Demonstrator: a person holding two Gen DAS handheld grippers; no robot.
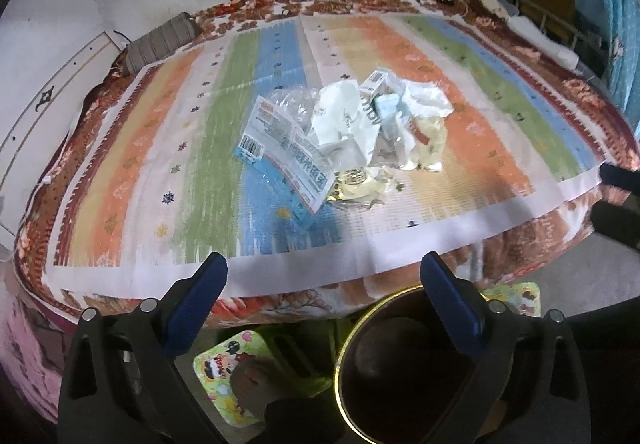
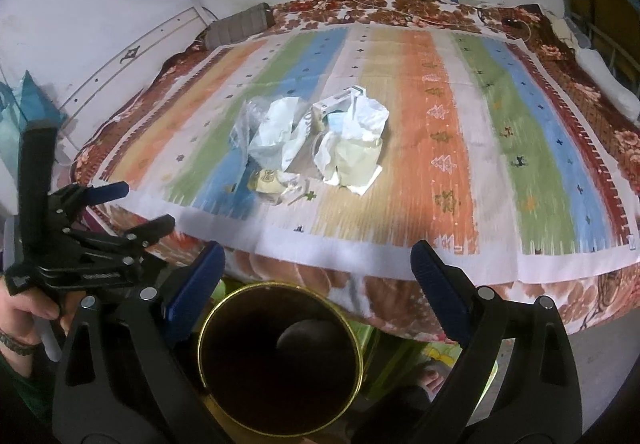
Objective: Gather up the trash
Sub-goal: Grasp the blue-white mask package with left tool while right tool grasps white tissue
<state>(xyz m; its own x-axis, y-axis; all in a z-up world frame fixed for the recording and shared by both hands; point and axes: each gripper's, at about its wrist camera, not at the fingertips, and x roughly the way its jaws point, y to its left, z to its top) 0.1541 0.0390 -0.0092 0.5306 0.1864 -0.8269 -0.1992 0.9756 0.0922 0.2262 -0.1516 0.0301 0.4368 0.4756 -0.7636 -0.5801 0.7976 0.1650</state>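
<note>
A pile of trash (image 1: 344,132) lies mid-bed on the striped cloth (image 1: 120,180): a blue-white barcoded packet (image 1: 280,148), crumpled white paper (image 1: 424,100), clear plastic, a small carton (image 1: 374,82) and a yellow wrapper (image 1: 356,184). The right wrist view shows the same pile (image 2: 312,136). Below the bed edge stands a dark bin with a gold rim (image 1: 360,324) (image 2: 280,285). My left gripper (image 1: 324,276) is open and empty, back from the bed edge, and also shows from the side (image 2: 148,204). My right gripper (image 2: 318,264) is open and empty above the bin.
A grey cushion (image 1: 164,40) lies at the bed's far left by the white wall. A cartoon floor mat (image 1: 224,372) sits under the bin. A blue bag (image 2: 24,104) hangs at left. A hand (image 2: 28,308) holds the left gripper; a foot (image 2: 432,380) rests on the floor.
</note>
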